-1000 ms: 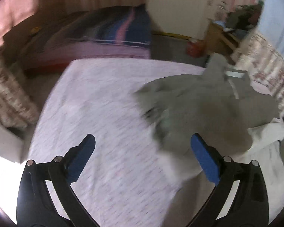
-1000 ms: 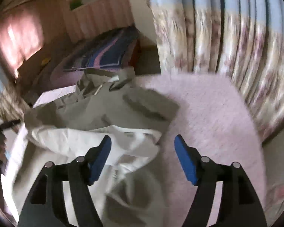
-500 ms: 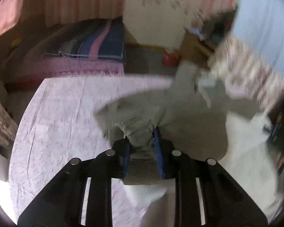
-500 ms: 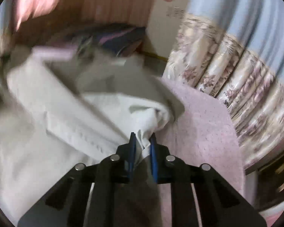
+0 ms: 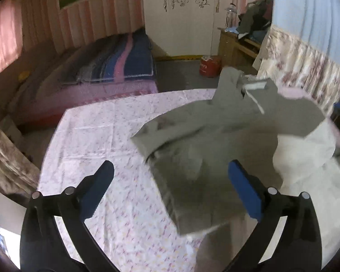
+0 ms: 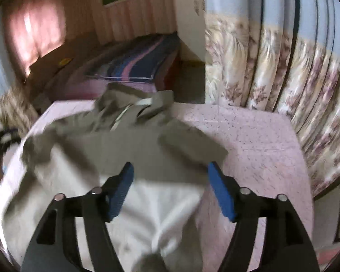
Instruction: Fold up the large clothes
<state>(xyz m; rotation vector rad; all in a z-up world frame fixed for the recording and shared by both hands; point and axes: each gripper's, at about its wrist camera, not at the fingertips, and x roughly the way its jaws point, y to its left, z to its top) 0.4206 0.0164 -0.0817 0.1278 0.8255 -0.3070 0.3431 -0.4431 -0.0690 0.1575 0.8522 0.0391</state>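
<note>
A large grey jacket (image 5: 233,124) with a white lining (image 5: 306,158) lies rumpled on a bed with a pink flowered sheet (image 5: 106,136). Its collar points to the far side. My left gripper (image 5: 170,188) is open and empty, just above the jacket's near left sleeve. In the right wrist view the same jacket (image 6: 129,142) shows its white lining (image 6: 161,206) turned up toward me. My right gripper (image 6: 171,188) is open and empty above that lining, near the grey right sleeve (image 6: 192,142).
A second bed with a striped blue and pink blanket (image 5: 111,65) stands beyond a strip of grey floor. A red container (image 5: 209,65) and a wooden desk (image 5: 240,43) are at the far wall. Flowered curtains (image 6: 283,79) hang along the right bed edge.
Half a second ago both grippers were shut on jacket fabric. Both have let go, opened and drawn back. The jacket has dropped onto the bed.
</note>
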